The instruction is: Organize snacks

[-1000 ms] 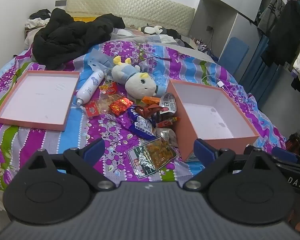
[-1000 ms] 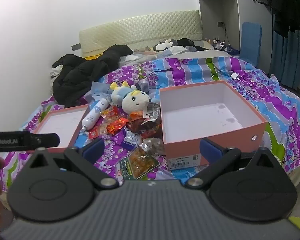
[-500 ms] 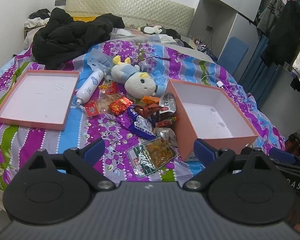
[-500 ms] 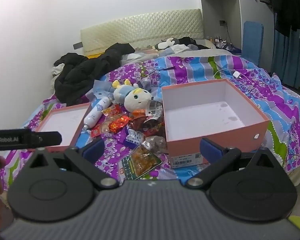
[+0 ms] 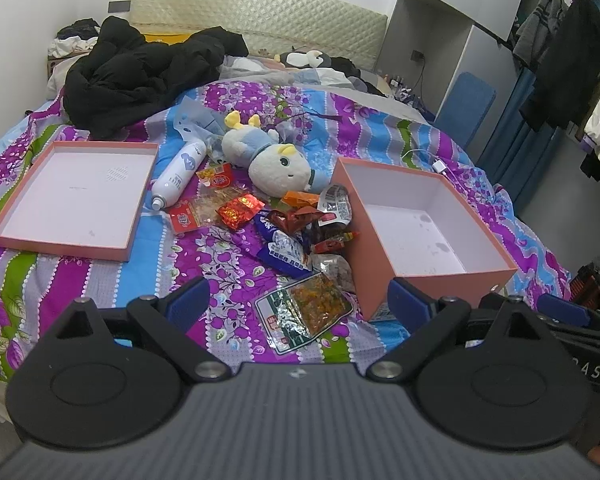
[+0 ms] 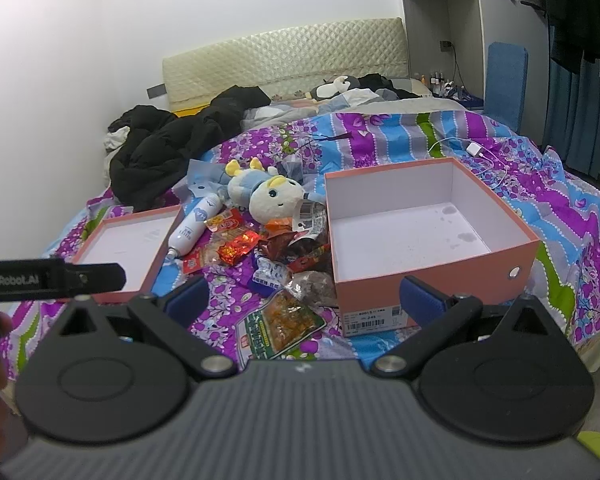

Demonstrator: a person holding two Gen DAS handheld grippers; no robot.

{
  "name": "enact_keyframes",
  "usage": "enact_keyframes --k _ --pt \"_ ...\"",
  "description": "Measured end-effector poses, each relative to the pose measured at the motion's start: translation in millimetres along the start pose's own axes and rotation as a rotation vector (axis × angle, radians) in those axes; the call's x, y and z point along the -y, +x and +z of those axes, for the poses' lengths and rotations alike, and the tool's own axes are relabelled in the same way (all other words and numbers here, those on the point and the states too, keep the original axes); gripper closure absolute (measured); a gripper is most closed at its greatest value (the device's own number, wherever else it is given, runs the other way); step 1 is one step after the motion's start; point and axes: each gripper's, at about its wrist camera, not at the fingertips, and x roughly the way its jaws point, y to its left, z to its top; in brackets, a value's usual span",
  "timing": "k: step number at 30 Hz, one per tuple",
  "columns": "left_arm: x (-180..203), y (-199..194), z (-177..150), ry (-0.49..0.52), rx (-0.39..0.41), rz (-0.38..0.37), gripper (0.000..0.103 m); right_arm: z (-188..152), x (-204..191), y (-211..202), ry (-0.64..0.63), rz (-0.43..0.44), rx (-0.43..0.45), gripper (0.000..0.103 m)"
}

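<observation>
Several snack packets point(image 5: 284, 228) point(image 6: 268, 248) lie in a heap on the bedspread, left of an empty pink box point(image 5: 420, 216) point(image 6: 420, 220). Nearest me is a clear packet with a green label point(image 5: 304, 312) point(image 6: 280, 326). The shallow pink lid point(image 5: 76, 196) point(image 6: 128, 240) lies open side up to the left. My left gripper point(image 5: 298, 300) hangs open above the near edge of the bed, with nothing between its blue fingers. My right gripper point(image 6: 304, 298) is also open and empty, in front of the box's labelled front wall.
A plush toy point(image 5: 272, 160) and a white spray bottle point(image 5: 178, 174) lie behind the snacks. A black coat point(image 5: 140, 76) is piled near the headboard. A white charger cable point(image 6: 472, 148) lies behind the box. Clothes hang on a rack point(image 5: 572, 64) at right.
Both grippers have drifted slightly; the right wrist view has shifted so the box sits a little further right. Nothing on the bed has moved.
</observation>
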Motion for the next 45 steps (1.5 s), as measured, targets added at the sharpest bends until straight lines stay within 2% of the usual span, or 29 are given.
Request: enact_keyframes --k 45 --pt "-13.1 11.5 -3.1 -0.011 -0.031 0.008 0.006 -9.7 -4.9 10.8 0.0 0.001 -0.036 0.0"
